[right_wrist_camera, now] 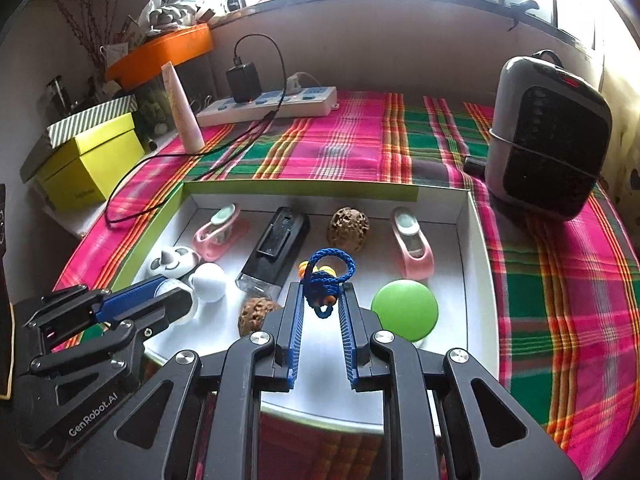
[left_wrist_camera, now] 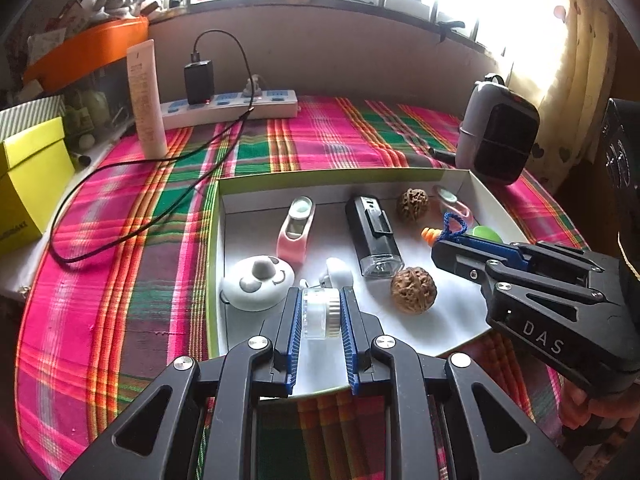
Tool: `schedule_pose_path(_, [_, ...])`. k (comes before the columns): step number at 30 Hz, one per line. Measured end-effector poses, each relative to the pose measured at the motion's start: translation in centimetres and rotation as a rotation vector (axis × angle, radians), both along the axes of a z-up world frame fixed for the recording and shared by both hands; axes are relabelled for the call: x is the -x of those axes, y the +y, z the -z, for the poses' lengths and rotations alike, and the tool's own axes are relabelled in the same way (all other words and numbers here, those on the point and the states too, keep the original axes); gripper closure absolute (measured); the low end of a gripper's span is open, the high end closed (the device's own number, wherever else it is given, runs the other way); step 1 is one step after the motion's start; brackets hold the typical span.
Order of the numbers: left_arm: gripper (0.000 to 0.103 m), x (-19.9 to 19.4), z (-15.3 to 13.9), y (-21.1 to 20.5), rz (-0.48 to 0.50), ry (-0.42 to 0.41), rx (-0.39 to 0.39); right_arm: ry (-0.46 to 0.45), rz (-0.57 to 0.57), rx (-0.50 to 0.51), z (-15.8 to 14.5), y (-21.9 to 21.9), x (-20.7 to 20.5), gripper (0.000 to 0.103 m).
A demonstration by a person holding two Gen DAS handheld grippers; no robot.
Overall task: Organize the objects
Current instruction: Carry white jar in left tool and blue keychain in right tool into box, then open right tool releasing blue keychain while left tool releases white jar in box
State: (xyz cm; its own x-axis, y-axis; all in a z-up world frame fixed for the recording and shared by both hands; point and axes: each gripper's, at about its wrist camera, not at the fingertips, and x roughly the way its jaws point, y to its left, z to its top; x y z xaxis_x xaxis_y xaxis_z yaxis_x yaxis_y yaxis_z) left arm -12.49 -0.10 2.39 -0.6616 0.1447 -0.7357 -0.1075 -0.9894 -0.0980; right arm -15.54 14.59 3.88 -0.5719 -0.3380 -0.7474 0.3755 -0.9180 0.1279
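A shallow white box [left_wrist_camera: 224,216] with a green rim [right_wrist_camera: 280,187] lies on the plaid cloth. My left gripper [left_wrist_camera: 320,312] is shut on a small clear jar with a ribbed cap [left_wrist_camera: 318,314], above the box's near edge. My right gripper [right_wrist_camera: 322,300] is shut on a blue cord with orange beads [right_wrist_camera: 326,276], over the box; it also shows in the left wrist view [left_wrist_camera: 452,240]. In the box lie a black flashlight [left_wrist_camera: 374,236], two walnuts [left_wrist_camera: 413,290] [left_wrist_camera: 413,200], two pink holders [right_wrist_camera: 412,246] [right_wrist_camera: 218,232], a panda figure [left_wrist_camera: 256,282], a white ball [right_wrist_camera: 208,282] and a green disc [right_wrist_camera: 404,310].
A grey and black heater [right_wrist_camera: 548,136] stands at the back right. A white power strip [left_wrist_camera: 232,106] with a black charger [left_wrist_camera: 199,80] and its cable [left_wrist_camera: 132,168] lies at the back. A cream tube [left_wrist_camera: 146,100] and a yellow box [left_wrist_camera: 28,176] stand at the left.
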Motion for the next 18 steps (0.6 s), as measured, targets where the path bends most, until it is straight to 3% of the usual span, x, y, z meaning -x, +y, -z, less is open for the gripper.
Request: schedule_pose_path(18, [0.085,0.28,0.58,-0.02,0.002,-0.017,0.010,-0.031,-0.007,-0.031,0.96,-0.69,0.34,0.084])
